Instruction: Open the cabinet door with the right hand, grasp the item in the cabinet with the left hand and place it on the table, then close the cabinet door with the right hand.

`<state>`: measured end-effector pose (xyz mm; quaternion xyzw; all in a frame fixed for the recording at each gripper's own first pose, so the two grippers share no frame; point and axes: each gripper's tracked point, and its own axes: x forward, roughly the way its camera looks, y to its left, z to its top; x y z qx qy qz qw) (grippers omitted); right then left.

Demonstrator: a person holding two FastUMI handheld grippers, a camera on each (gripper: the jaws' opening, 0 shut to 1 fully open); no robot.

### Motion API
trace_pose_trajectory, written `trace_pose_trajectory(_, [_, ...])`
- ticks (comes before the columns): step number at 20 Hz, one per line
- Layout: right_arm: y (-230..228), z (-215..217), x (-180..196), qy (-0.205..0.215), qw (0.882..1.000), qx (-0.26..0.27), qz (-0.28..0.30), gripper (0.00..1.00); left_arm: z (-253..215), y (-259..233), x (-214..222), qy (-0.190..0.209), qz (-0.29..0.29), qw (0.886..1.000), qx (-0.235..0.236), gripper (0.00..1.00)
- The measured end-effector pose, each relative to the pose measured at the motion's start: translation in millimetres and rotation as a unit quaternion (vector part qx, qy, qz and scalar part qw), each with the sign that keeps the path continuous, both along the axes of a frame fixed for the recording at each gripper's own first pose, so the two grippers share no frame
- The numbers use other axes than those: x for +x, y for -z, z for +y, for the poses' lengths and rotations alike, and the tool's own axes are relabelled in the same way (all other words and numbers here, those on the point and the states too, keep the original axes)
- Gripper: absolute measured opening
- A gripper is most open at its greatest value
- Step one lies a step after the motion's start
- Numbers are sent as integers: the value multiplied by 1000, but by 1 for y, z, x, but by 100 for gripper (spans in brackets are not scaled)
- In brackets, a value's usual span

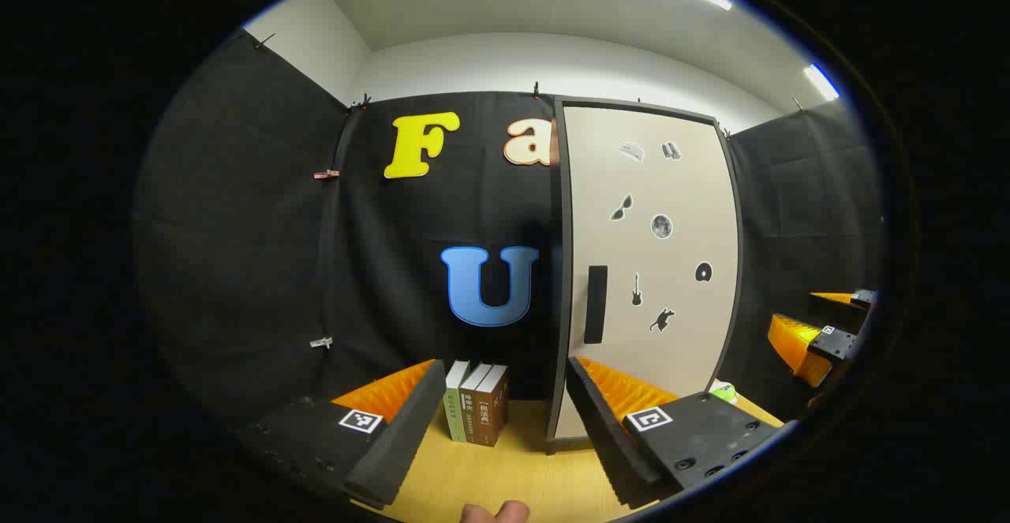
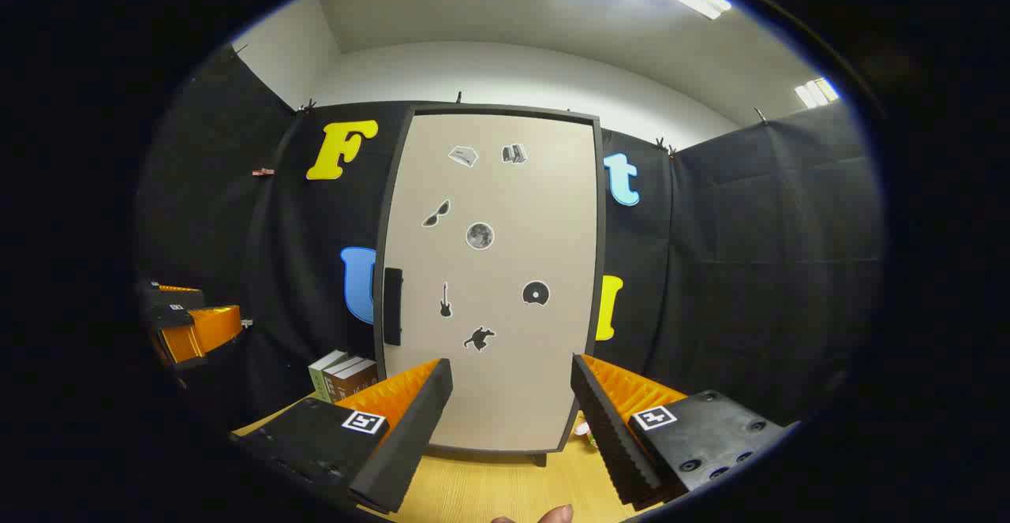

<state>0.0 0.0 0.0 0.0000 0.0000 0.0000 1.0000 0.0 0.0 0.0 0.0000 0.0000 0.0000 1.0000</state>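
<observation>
The tall beige cabinet door (image 2: 489, 278) with a dark frame stood closed, upright on the light wooden table (image 2: 473, 491). Small black sticker shapes (image 2: 480, 236) dotted its face, and a black vertical handle (image 2: 392, 306) sat near its left edge. The item inside the cabinet could not be seen behind the closed door. The right gripper (image 2: 511, 412) was held in front of the door, clear of it, fingers spread apart and grasping nothing. The left gripper (image 1: 505, 420) hung left of the door, fingers likewise parted and empty. Three upright books (image 1: 476, 412) stood on the table just left of the door's base. A small green-and-white object (image 1: 724, 390) lay at the door's right side.
</observation>
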Motion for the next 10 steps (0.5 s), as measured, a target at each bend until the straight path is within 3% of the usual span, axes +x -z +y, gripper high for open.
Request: trace_pose_trajectory(10, [-13, 2, -9, 0, 1000, -1, -12, 97, 4, -43, -11, 1, -33, 999, -3, 96])
